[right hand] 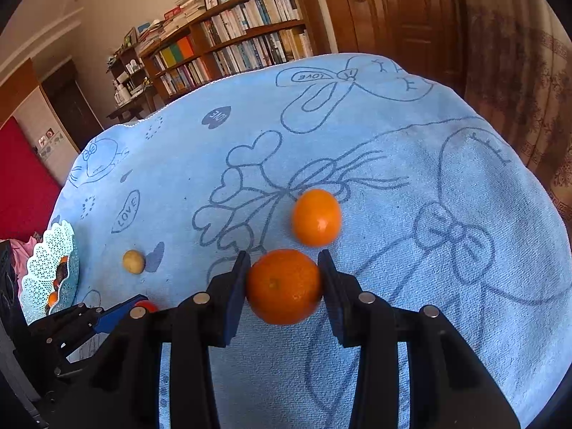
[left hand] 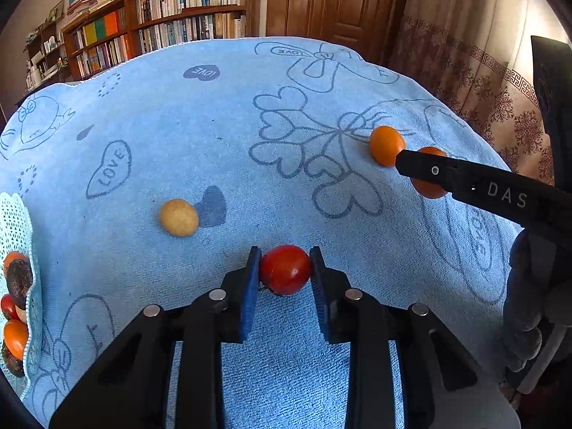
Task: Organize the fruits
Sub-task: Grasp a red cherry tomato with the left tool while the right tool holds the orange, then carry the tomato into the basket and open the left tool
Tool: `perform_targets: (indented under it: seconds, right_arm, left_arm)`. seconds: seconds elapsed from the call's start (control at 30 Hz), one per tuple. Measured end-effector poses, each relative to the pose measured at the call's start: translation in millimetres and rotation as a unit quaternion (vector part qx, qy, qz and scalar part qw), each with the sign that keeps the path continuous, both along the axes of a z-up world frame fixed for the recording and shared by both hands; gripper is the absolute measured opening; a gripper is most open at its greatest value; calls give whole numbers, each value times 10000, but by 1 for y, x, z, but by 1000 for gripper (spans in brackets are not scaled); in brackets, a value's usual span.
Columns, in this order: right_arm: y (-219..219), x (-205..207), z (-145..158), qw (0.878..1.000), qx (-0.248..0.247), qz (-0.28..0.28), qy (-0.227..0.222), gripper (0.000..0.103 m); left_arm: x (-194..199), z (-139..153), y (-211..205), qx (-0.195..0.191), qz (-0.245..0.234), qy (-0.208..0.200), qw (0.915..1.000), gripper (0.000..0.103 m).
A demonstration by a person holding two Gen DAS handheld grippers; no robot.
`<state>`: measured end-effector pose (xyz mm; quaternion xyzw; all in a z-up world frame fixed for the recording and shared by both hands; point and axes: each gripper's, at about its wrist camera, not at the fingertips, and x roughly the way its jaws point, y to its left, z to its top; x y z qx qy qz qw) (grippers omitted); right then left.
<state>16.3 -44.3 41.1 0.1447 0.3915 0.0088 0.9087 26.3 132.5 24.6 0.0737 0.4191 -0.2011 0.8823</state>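
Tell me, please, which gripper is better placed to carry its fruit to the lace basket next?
Left, probably. The left gripper has the red fruit between its pads, and the basket lies just to its left. The right gripper, on the near orange, sits farther away.

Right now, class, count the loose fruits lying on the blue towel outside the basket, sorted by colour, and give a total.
Orange: 2, the near orange between the right gripper jaws and the far orange
Red: 1, the red fruit between the left gripper jaws
Yellow: 1, the yellow fruit
Total: 4
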Motion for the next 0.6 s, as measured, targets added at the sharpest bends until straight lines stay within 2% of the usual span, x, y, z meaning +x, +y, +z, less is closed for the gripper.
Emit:
perform_targets:
  seconds: [0.27, 0.6]
  right_arm:
    - [9, -5, 6, 9999, 43, 131, -91, 40]
    - [25, -12, 8, 9990, 152, 412, -84, 40]
  left_arm:
    - [-19, 26, 18, 28, 185, -483, 9987, 28]
    - [-30, 55, 76, -109, 835, -925, 9921, 28]
